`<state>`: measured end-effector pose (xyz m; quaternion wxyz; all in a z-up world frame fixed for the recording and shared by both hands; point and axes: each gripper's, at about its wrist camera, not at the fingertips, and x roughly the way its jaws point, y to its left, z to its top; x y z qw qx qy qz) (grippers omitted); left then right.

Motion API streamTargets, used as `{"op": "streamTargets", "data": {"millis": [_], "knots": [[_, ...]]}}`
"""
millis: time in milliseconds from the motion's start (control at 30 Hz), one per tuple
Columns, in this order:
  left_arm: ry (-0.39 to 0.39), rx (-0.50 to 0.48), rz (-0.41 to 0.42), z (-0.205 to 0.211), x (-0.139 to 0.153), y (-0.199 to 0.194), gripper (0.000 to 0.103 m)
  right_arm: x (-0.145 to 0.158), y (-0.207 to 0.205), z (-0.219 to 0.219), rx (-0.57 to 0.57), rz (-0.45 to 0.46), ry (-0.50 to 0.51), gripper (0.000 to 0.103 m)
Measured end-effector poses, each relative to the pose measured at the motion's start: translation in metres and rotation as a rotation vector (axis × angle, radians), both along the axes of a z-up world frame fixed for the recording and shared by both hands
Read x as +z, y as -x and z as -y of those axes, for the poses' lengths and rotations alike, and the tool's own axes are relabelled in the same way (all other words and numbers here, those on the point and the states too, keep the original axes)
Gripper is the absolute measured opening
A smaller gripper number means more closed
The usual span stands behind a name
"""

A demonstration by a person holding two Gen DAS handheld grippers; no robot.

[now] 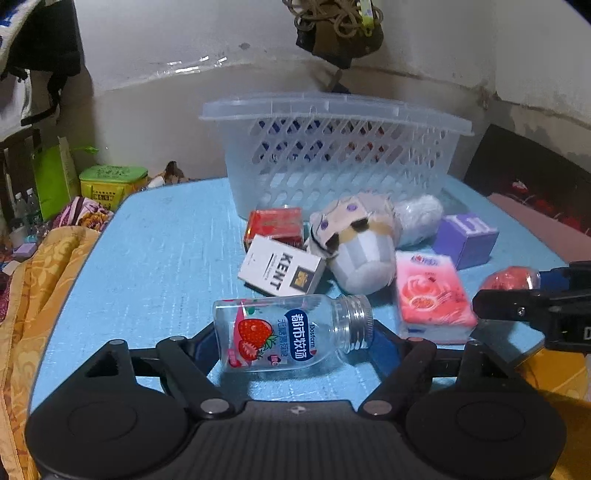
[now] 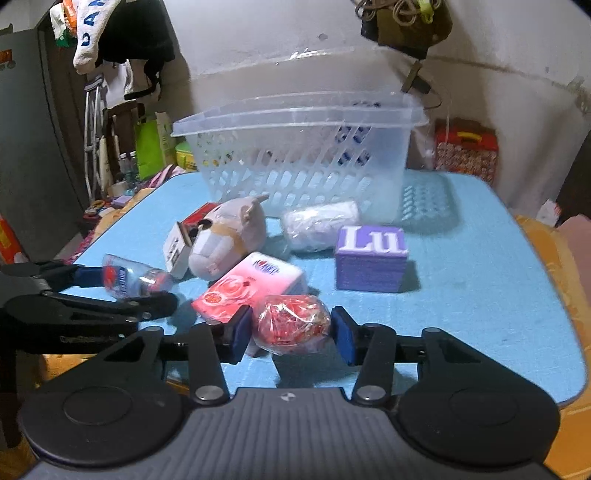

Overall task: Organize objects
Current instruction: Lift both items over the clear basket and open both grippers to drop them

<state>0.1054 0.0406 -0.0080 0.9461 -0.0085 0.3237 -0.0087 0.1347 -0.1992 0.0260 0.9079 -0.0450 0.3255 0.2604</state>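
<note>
A clear plastic basket (image 1: 332, 155) stands at the back of the blue table (image 1: 155, 266); it also shows in the right wrist view (image 2: 295, 158). My left gripper (image 1: 291, 339) has its jaws around a strawberry drink bottle (image 1: 288, 332) lying on its side. My right gripper (image 2: 291, 332) is shut on a red wrapped ball (image 2: 291, 325), also seen in the left wrist view (image 1: 506, 280). A plush toy (image 1: 354, 243), a Kent box (image 1: 280, 269), a red box (image 1: 275, 225), a pink tissue pack (image 1: 432, 299), a purple box (image 2: 369, 258) and a white wrapped roll (image 2: 317, 225) lie between.
A yellow patterned cloth (image 1: 37, 288) lies left of the table. Green containers (image 1: 110, 181) and clutter stand at the far left. A red patterned box (image 2: 465, 151) stands behind the table on the right. Bags hang on the wall (image 1: 332, 33).
</note>
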Motion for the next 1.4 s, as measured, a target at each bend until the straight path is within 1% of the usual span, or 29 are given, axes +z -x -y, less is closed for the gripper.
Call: {"op": "streamTargets", "data": {"millis": [100,233,300,400,500,567,667,733,800,833,900,967,1033,1133,1233,1300,1333,1367,1400], "knots": [[-0.002,0.017,0.029,0.000,0.010,0.007,0.083,0.007,0.001,0.009,-0.024,0.013,-0.007,0.050],[0.027,0.021,0.070,-0.007,0.028,0.016,0.083,0.028,0.004,0.021,-0.042,0.042,-0.037,0.050],[0.038,0.021,0.096,-0.010,0.041,0.020,0.083,0.039,0.004,0.024,-0.044,0.057,-0.059,0.050],[0.020,0.012,0.133,-0.011,0.067,0.021,0.083,0.064,-0.003,0.023,-0.045,0.080,-0.087,0.050],[0.033,-0.004,0.169,-0.014,0.099,0.004,0.083,0.089,-0.021,0.019,-0.035,0.111,-0.133,0.050],[0.038,0.005,0.200,-0.017,0.117,-0.018,0.083,0.101,-0.034,0.012,-0.032,0.155,-0.129,0.050],[0.057,0.009,0.227,-0.020,0.133,-0.058,0.083,0.109,-0.069,-0.001,-0.020,0.199,-0.121,0.050],[0.076,0.014,0.216,-0.021,0.136,-0.089,0.083,0.107,-0.095,-0.007,-0.018,0.205,-0.111,0.050],[0.062,0.018,0.207,-0.019,0.136,-0.117,0.083,0.101,-0.121,-0.012,-0.030,0.210,-0.086,0.050],[0.059,0.024,0.205,-0.019,0.135,-0.129,0.083,0.097,-0.133,-0.012,-0.035,0.196,-0.087,0.050],[0.053,0.023,0.193,-0.018,0.131,-0.153,0.083,0.089,-0.158,-0.013,-0.009,0.158,-0.104,0.050],[0.035,0.021,0.182,-0.014,0.125,-0.173,0.083,0.081,-0.174,-0.014,-0.008,0.133,-0.089,0.050],[0.014,0.017,0.175,-0.010,0.119,-0.182,0.083,0.074,-0.184,-0.014,0.003,0.124,-0.078,0.050],[-0.027,-0.002,0.161,0.001,0.109,-0.191,0.083,0.064,-0.192,-0.013,0.015,0.097,-0.093,0.051],[-0.047,-0.026,0.163,0.008,0.101,-0.195,0.083,0.055,-0.197,-0.014,0.021,0.080,-0.092,0.052],[-0.037,-0.028,0.159,0.008,0.098,-0.194,0.084,0.054,-0.194,-0.013,0.021,0.097,-0.098,0.067],[-0.029,-0.028,0.164,0.006,0.097,-0.194,0.084,0.056,-0.191,-0.011,0.014,0.111,-0.110,0.088],[-0.023,-0.018,0.175,0.005,0.098,-0.192,0.084,0.060,-0.190,-0.009,0.011,0.127,-0.127,0.098],[-0.018,-0.012,0.185,0.004,0.099,-0.191,0.090,0.062,-0.186,-0.007,0.006,0.150,-0.144,0.101]]}}
